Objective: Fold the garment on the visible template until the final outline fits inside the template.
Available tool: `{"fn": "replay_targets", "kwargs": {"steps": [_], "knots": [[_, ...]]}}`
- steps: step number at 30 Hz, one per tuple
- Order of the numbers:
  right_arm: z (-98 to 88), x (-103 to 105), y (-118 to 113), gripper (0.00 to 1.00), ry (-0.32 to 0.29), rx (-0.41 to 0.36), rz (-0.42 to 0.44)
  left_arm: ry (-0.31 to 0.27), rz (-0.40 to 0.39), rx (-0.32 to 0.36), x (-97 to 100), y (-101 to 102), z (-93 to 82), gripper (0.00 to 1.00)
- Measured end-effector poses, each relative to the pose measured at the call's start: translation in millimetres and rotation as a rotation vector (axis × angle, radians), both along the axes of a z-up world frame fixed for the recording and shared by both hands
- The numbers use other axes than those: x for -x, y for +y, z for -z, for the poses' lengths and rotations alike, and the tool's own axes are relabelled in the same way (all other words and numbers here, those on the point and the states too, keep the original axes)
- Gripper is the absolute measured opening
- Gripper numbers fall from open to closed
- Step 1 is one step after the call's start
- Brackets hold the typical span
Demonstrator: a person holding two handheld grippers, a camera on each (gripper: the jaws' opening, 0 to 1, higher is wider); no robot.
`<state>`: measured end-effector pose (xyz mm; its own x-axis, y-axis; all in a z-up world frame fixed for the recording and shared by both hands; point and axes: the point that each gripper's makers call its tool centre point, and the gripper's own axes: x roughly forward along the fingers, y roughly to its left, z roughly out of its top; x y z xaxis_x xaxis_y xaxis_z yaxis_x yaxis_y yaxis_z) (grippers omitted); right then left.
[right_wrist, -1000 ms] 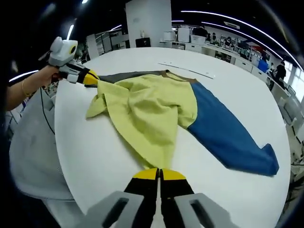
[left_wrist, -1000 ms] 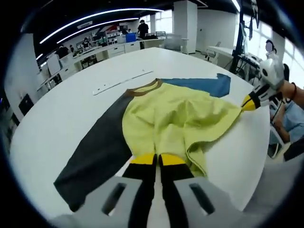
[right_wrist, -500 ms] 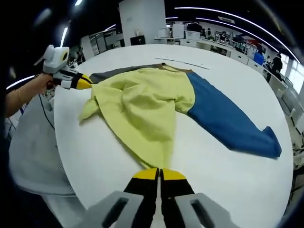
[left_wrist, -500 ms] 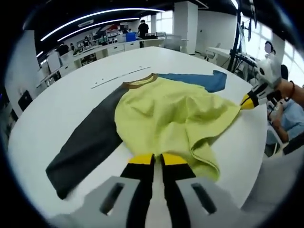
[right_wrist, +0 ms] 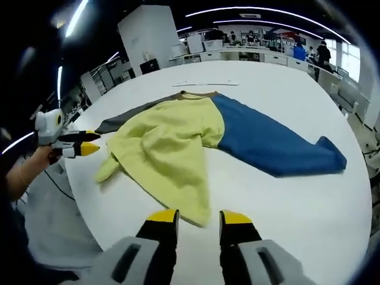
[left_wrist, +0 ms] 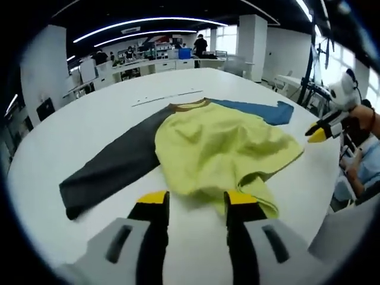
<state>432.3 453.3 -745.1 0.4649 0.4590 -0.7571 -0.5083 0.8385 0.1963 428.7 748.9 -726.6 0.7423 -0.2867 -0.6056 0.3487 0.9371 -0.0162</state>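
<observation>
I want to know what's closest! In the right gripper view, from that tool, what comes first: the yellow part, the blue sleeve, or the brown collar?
1. Yellow part, just ahead of the right tool.
2. Blue sleeve, farther out, to the right.
3. Brown collar, at the shirt's far end.

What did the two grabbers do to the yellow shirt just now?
Both let go. The left gripper and right gripper were shut on the yellow shirt's hem corners; now both are open, backed off. The shirt lies on the white table; gray sleeve and blue sleeve still spread.
</observation>
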Motion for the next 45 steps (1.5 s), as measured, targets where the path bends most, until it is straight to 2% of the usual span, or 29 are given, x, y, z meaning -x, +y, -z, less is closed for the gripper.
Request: {"fn": "replay_targets", "kwargs": {"steps": [6, 11, 14, 16, 21, 25, 27, 32, 38, 40, 41, 44, 45], "knots": [[9.3, -1.7, -2.8, 0.23, 0.022, 0.031, 0.062, 0.019, -0.048, 0.054, 2.1, -9.7, 6.1, 0.33], [16.7, -1.2, -0.3, 0.23, 0.036, 0.059, 0.105, 0.065, -0.071, 0.088, 7.1, -19.9, 20.6, 0.29], [21.4, -0.8, 1.9, 0.21, 0.038, 0.078, 0.136, 0.104, -0.063, 0.062, 13.8, -24.2, 31.9, 0.27], [25.4, 0.6, 1.1, 0.19, 0.041, 0.11, 0.141, 0.091, -0.058, 0.028, 15.6, -23.5, 35.1, 0.23], [28.5, 1.5, 5.5, 0.13, 0.035, 0.116, 0.16, 0.12, -0.051, 0.021, 21.9, -26.0, 42.4, 0.19], [31.6, 1.3, 5.4, 0.13, 0.034, 0.129, 0.173, 0.143, -0.044, -0.002, 25.7, -27.4, 47.3, 0.15], [30.6, 0.8, 5.6, 0.12, 0.024, 0.132, 0.174, 0.124, -0.034, -0.026, 22.9, -26.7, 46.1, 0.14], [30.9, 2.0, 5.1, 0.09, 0.002, 0.148, 0.185, 0.13, -0.049, -0.032, 25.4, -26.1, 46.0, 0.12], [30.1, -0.9, -0.3, 0.01, 0.006, 0.104, 0.247, 0.138, -0.064, -0.024, 25.4, -28.2, 46.6, 0.07], [29.9, -1.3, -0.8, 0.0, 0.012, 0.092, 0.248, 0.146, -0.059, -0.012, 24.6, -29.4, 47.3, 0.0], [30.2, -1.5, -0.5, 0.0, 0.011, 0.086, 0.245, 0.153, -0.078, 0.018, 24.4, -31.4, 48.2, 0.0], [27.2, -1.8, 2.3, 0.0, 0.023, 0.019, 0.25, 0.159, -0.066, 0.009, 24.7, -30.5, 47.9, 0.0], [26.6, -1.4, 1.1, 0.0, 0.025, 0.019, 0.247, 0.166, -0.063, 0.011, 25.4, -30.1, 47.8, 0.0]]}}
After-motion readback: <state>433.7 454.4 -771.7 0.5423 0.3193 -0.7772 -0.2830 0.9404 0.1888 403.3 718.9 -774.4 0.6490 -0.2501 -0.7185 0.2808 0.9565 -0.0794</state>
